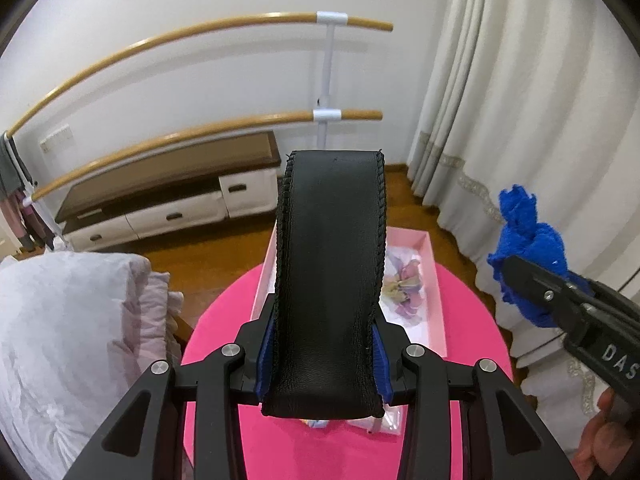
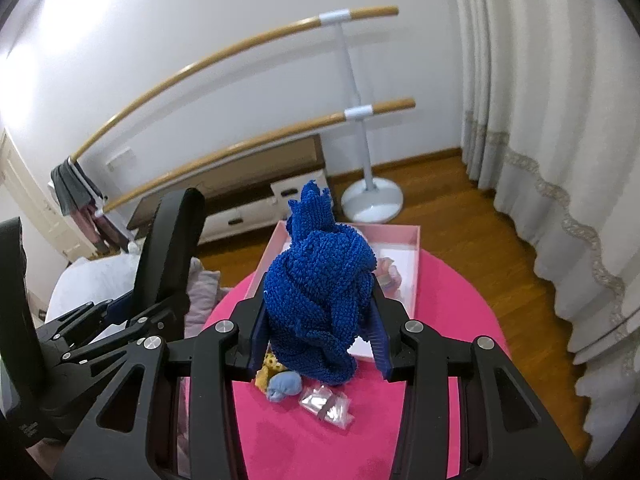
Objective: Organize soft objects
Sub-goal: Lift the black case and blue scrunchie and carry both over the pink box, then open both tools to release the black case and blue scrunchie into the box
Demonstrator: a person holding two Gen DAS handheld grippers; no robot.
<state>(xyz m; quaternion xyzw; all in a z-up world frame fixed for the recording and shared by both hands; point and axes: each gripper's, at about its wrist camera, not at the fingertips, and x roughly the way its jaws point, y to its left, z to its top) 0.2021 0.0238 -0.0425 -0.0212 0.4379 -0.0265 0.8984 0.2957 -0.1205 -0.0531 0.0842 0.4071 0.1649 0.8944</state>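
Note:
My left gripper (image 1: 322, 344) is shut on a black leather sleeve (image 1: 332, 248) with stitched edges, which stands upright between the blue pads. Behind it an open pink box (image 1: 436, 292) sits on the round pink table (image 1: 224, 320), with a floral fabric piece (image 1: 402, 284) inside. At the right, my right gripper (image 1: 528, 280) grips a blue chenille cloth (image 1: 528, 236). In the right wrist view that gripper (image 2: 318, 320) is shut on the bunched blue cloth (image 2: 320, 280) above the table (image 2: 440, 300). The left gripper (image 2: 152, 304) holds the sleeve (image 2: 168, 248) at the left.
A light blue soft bundle (image 2: 284, 386), a yellow item (image 2: 268, 364) and a clear packet (image 2: 326, 404) lie on the table near me. White bedding (image 1: 72, 328) is left of the table. A wooden barre (image 1: 328, 80), a low cabinet (image 1: 168, 200) and curtains (image 1: 520, 100) stand behind.

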